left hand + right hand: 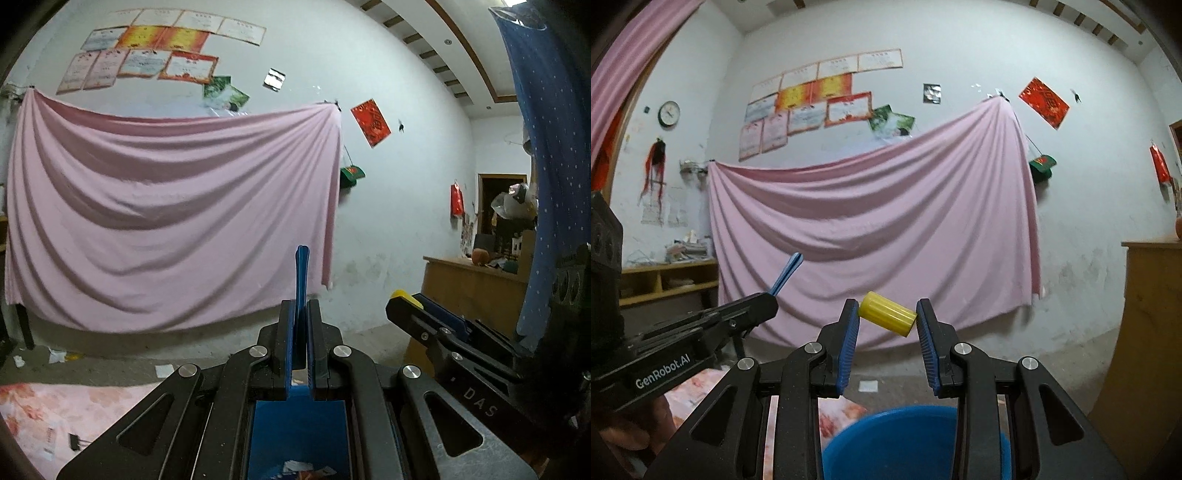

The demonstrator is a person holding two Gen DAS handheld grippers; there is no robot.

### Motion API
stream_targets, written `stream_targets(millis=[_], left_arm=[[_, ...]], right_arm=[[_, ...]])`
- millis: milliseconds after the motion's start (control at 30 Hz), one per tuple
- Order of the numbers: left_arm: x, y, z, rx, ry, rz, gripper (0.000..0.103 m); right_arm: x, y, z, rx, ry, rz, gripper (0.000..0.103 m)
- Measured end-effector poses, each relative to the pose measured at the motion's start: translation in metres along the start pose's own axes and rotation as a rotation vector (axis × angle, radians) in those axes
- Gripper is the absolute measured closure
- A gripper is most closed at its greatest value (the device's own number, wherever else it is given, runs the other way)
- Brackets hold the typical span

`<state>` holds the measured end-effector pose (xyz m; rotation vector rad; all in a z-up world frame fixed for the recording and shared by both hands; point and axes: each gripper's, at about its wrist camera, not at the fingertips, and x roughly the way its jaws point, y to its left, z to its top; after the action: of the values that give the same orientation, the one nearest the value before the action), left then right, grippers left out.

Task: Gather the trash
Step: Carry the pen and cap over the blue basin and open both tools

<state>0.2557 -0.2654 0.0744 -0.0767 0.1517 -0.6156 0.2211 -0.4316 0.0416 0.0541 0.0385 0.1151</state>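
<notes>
We pinch the little yellow tube [887, 313] in our right gripper [888, 325], right above the blue bucket [890, 439] so it can drop in, while our left gripper [301, 280] beside it is pressed together on nothing.

1. The room was dim, with a cool, bluish cast over the pale wall [960, 44].
2. Light fell soft and even; its source could not be made out, and there was no glare.
3. Deep shadows sat in the folds of the pink sheet [166, 206] and under its lower edge.
4. Both views bent hard at the rims: the ceiling trim [469, 55] curved, and the corners went black.
5. The floor scraps [55, 356] and the sheet looked slightly smeared; the near black gripper frames stayed sharp.
</notes>
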Motion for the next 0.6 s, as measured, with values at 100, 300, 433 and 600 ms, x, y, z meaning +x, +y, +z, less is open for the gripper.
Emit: stream_targets(millis=[100, 300, 433, 600], left_arm=[[0.012, -0.008, -0.007, -0.009, 0.03, -0.014, 0.099], [0.04, -0.012, -0.023, -0.038, 0.169, 0.003, 0.099], [0.053, -0.008, -0.033, -0.068, 0.249, 0.011, 0.099], [0.062, -0.001, -0.043, -0.091, 0.335, -0.001, 0.099]], right_arm=[[0.0, -0.01, -0.005, 0.01, 0.023, -0.012, 0.073], [0.015, -0.024, -0.018, 0.054, 0.155, -0.048, 0.073], [0.029, -0.03, -0.029, 0.081, 0.263, -0.056, 0.073], [0.039, -0.029, -0.039, 0.078, 0.354, -0.073, 0.073]])
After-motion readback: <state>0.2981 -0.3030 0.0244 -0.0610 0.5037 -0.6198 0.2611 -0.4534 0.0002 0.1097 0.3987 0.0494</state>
